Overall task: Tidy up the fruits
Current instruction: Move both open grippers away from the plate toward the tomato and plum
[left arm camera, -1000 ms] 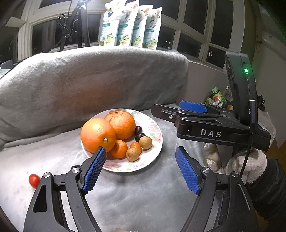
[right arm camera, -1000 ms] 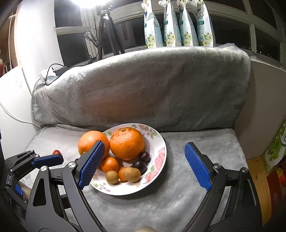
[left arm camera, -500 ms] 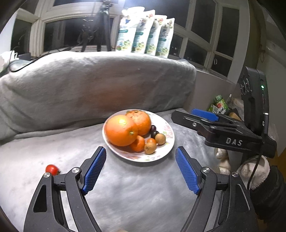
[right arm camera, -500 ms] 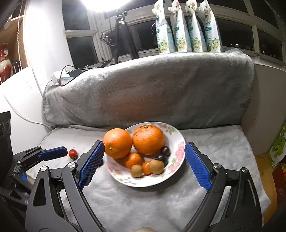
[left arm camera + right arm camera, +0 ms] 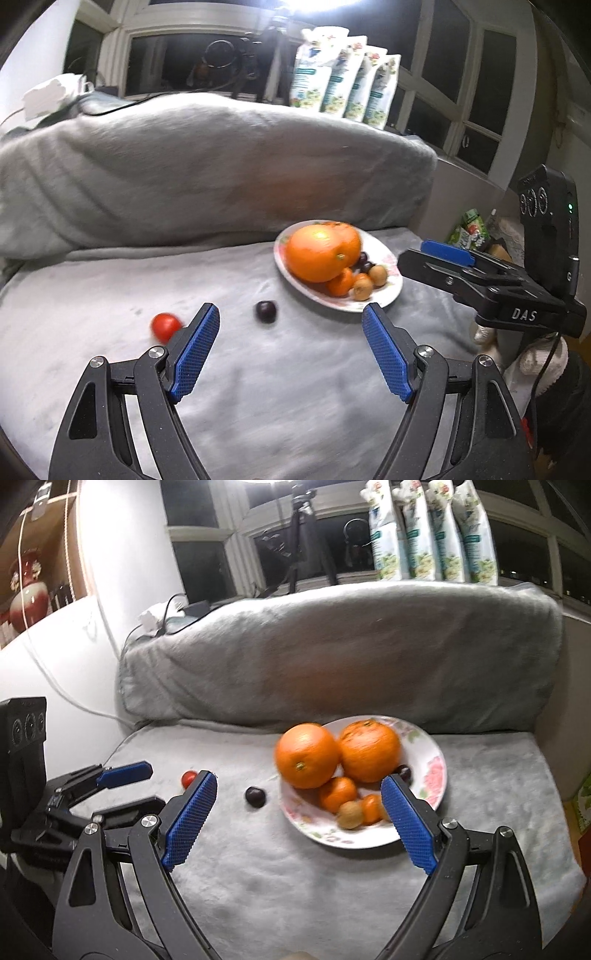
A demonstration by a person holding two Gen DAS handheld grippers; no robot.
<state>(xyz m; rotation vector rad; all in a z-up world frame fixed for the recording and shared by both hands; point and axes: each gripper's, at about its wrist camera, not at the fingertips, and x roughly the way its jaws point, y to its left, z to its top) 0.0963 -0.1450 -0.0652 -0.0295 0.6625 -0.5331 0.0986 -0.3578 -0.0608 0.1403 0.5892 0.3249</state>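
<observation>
A floral white plate (image 5: 384,299) (image 5: 432,753) sits on the grey blanket and holds two big oranges (image 5: 321,253) (image 5: 308,755), small tangerines, brown longans and dark grapes. A dark grape (image 5: 266,311) (image 5: 255,796) and a red cherry tomato (image 5: 165,326) (image 5: 189,777) lie loose on the blanket left of the plate. My left gripper (image 5: 291,350) is open and empty, above the blanket near the loose grape. My right gripper (image 5: 299,819) is open and empty, in front of the plate.
A grey blanket-covered backrest (image 5: 207,166) rises behind the plate. Several white pouches (image 5: 428,531) and a tripod (image 5: 306,528) stand on the window sill. The right gripper's body (image 5: 517,288) shows at the right of the left wrist view. Packets (image 5: 469,232) lie beyond the blanket's right edge.
Both grippers have pulled back and swung left, so the plate now lies further right. A loose dark grape has come into view on the blanket. Both stay open.
</observation>
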